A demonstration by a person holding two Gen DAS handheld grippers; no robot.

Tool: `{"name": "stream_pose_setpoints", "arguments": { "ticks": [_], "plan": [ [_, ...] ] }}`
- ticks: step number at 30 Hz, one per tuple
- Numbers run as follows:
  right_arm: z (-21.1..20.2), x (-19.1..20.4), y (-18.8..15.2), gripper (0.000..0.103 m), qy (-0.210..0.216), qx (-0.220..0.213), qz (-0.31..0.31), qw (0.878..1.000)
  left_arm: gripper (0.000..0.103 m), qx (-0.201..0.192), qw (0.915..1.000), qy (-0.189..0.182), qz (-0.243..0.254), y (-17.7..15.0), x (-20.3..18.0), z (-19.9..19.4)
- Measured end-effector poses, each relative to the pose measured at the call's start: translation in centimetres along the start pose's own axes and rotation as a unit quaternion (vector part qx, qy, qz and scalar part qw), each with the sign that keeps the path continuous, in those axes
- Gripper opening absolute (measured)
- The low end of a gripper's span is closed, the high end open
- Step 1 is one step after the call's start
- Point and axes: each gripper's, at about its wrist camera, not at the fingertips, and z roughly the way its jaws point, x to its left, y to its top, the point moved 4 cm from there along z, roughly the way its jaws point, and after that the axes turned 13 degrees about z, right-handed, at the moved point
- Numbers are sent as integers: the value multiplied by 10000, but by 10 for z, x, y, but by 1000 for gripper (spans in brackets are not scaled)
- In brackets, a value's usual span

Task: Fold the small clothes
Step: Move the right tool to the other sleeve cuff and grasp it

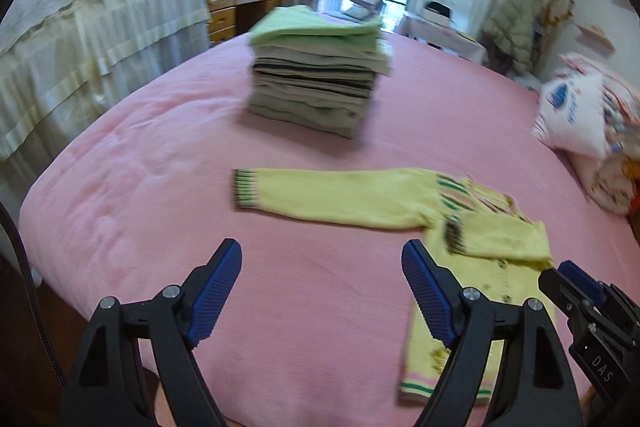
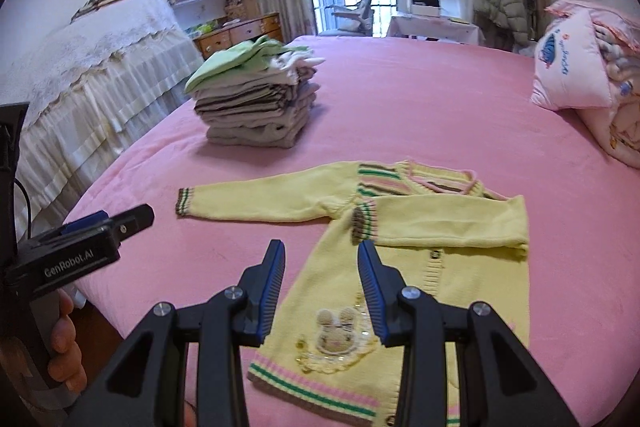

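A small yellow knit cardigan (image 2: 440, 267) with striped cuffs and a bunny patch lies face up on the pink bed (image 2: 400, 99). Its right sleeve (image 2: 444, 223) is folded across the chest; its left sleeve (image 2: 264, 199) stretches out flat to the left. In the left wrist view the cardigan (image 1: 472, 227) lies right of centre. My left gripper (image 1: 322, 259) is open and empty, hovering over bare bed below the outstretched sleeve (image 1: 332, 195). My right gripper (image 2: 322, 259) is open and empty above the cardigan's lower left body.
A stack of folded clothes (image 2: 256, 99) with a green top piece stands behind the cardigan. Pink pillows (image 2: 580, 67) lie at the right. A cloth-covered bed or table (image 2: 100, 59) stands left of the bed. A desk, shelves and a chair stand by the window.
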Motion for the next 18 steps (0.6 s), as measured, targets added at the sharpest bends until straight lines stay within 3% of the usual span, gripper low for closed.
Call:
{"name": "stream_pose_setpoints", "arguments": {
  "ticks": [9, 18],
  "plan": [
    [69, 85, 5, 38, 119, 240, -996, 9947, 81, 420, 9949, 414, -817, -22, 93, 48],
    [152, 153, -4, 43, 489, 811, -1661, 9816, 81, 645, 9884, 737, -1160, -27, 143, 96]
  ]
}}
